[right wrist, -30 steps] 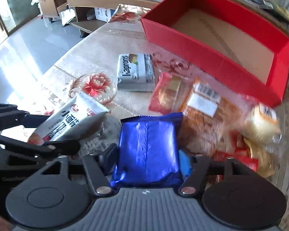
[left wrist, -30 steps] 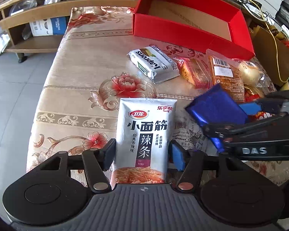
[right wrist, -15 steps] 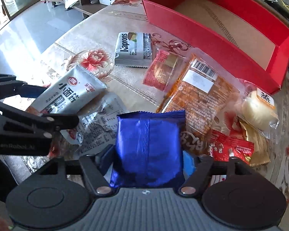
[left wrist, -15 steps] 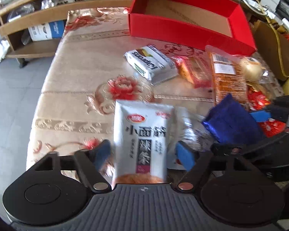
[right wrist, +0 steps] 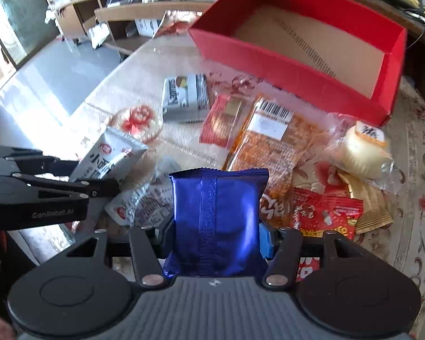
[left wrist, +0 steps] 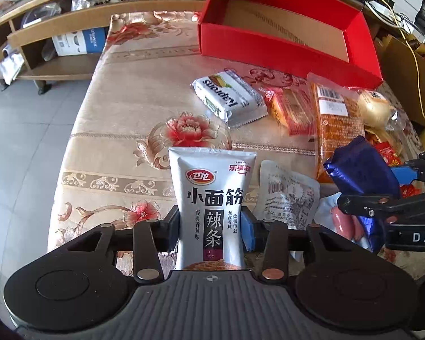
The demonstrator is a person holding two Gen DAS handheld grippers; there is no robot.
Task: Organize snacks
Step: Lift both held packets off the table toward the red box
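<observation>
My left gripper (left wrist: pixel 211 231) is shut on a silver-white latiao spicy strip packet (left wrist: pixel 211 198) and holds it above the table. My right gripper (right wrist: pixel 216 238) is shut on a blue foil packet (right wrist: pixel 216 215), also lifted; it shows at the right of the left wrist view (left wrist: pixel 362 175). The empty red box (left wrist: pixel 283 48) stands at the far side of the table, and also shows in the right wrist view (right wrist: pixel 297 65). Loose snacks lie between me and the box: a Kaprons wafer pack (left wrist: pixel 229 99), a red-orange packet (left wrist: pixel 291 110) and a long orange packet (left wrist: pixel 340 121).
A clear printed pouch (left wrist: pixel 289 195) lies on the floral tablecloth (left wrist: pixel 127 113) under the grippers. A round bun in clear wrap (right wrist: pixel 362 150), red packets (right wrist: pixel 325 215) and a gold one (right wrist: pixel 368 201) lie at the right. Wooden shelves (left wrist: pixel 56 39) stand beyond the table's left edge.
Both grippers have risen and drawn back a little with their packets. The left jaws, wider half a second ago, are now tight on the latiao packet.
</observation>
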